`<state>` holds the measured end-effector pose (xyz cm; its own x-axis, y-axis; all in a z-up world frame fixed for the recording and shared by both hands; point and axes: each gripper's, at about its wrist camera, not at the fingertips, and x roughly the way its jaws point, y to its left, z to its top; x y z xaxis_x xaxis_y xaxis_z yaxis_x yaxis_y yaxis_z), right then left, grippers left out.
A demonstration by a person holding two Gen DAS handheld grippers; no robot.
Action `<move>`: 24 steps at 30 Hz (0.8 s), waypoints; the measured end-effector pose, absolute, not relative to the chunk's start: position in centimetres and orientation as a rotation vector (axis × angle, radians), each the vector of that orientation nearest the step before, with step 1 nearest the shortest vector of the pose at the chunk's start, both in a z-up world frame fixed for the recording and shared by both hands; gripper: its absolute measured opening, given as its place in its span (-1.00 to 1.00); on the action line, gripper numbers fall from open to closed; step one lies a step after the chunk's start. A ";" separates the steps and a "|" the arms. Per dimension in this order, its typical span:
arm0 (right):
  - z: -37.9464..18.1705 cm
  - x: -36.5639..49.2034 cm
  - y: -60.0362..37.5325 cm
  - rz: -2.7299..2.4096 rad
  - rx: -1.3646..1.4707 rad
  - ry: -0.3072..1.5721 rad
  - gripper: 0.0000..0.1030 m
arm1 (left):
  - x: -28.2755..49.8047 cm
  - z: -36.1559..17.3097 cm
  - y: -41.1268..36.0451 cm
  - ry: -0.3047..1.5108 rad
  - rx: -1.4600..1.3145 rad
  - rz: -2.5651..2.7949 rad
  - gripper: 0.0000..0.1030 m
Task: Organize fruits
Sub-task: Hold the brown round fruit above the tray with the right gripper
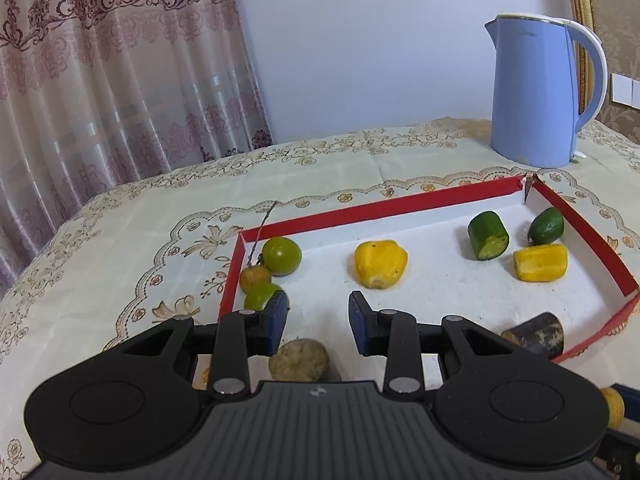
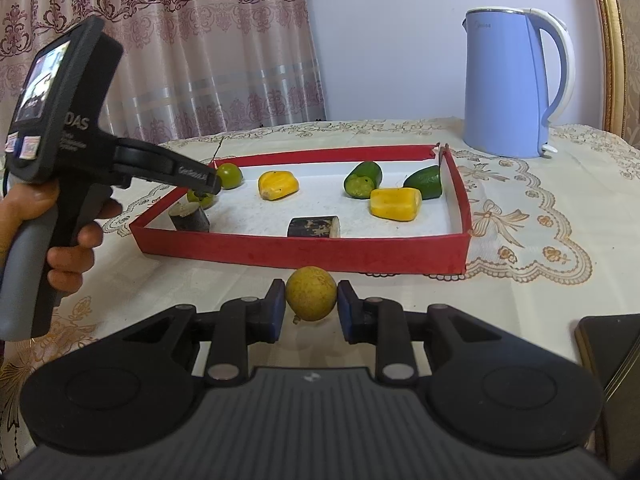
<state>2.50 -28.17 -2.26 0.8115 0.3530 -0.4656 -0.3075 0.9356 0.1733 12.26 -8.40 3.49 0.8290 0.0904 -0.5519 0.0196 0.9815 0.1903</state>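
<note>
A red-walled tray (image 2: 304,251) with a white floor holds several fruit pieces: a green round fruit (image 2: 229,175), two yellow pieces (image 2: 277,185) (image 2: 395,203), green cut pieces (image 2: 363,181) (image 2: 425,182) and two dark cut stubs (image 2: 314,227) (image 2: 189,216). A yellow-brown round fruit (image 2: 311,293) lies on the cloth in front of the tray, between the fingers of my right gripper (image 2: 311,308), which looks shut on it. My left gripper (image 1: 318,322) is open and empty over the tray's left part, above a dark stub (image 1: 299,360). It also shows in the right wrist view (image 2: 202,188).
A blue kettle (image 2: 516,84) stands behind the tray at the right. A dark flat object (image 2: 608,344) lies at the right table edge. Curtains hang behind the table. The tray (image 1: 230,276) has a torn far-right corner (image 1: 527,184).
</note>
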 end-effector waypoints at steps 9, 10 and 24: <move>-2.3 2.5 -28.2 0.352 0.093 0.516 -0.49 | 13.2 3.0 -8.5 0.614 0.196 0.050 -0.36; -2.3 2.5 -28.2 0.352 0.093 0.516 -0.50 | 13.3 3.0 -8.4 0.615 0.195 0.053 -0.36; -2.2 2.5 -28.5 0.332 0.114 0.497 -0.50 | 12.0 6.1 -0.2 0.538 -0.071 0.202 -0.13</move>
<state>2.52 -28.54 -2.17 0.8271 0.3390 -0.4484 -0.2843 0.9404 0.1866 12.04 -0.22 6.05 0.8391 0.1725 -0.5158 -0.2098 0.9776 -0.0143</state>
